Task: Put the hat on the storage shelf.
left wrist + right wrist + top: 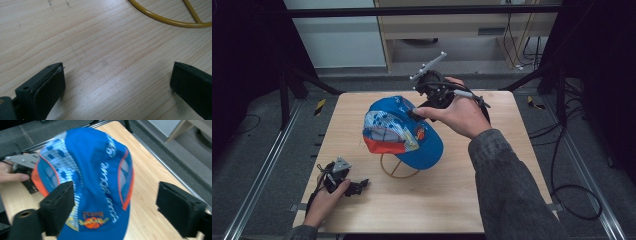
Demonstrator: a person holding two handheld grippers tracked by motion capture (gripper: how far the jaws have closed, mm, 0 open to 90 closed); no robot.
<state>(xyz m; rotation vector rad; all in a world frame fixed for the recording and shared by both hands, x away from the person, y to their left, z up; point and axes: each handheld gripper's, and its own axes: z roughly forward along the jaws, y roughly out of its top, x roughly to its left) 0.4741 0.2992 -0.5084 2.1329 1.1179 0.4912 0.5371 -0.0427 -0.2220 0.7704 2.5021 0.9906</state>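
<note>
Sitting on stand: a blue cap with an orange brim edge and a patterned panel rests on a yellow wire stand near the middle of the counter.
Cap detail: in the right gripper view the cap shows white script lettering and an orange emblem near its lower edge.
Right hand-held gripper: held above the far side of the cap, jaws apart; in its own view the cap lies between and beyond the two black jaws, and I cannot tell whether they touch it.
Left hand-held gripper: low at the near left of the counter, held in the left hand, jaws spread wide with bare wood between them.
Stand base: a curved piece of the yellow ring shows just ahead of the left jaws, apart from them.
Surroundings: grey floor and metal rails around the counter.
</note>
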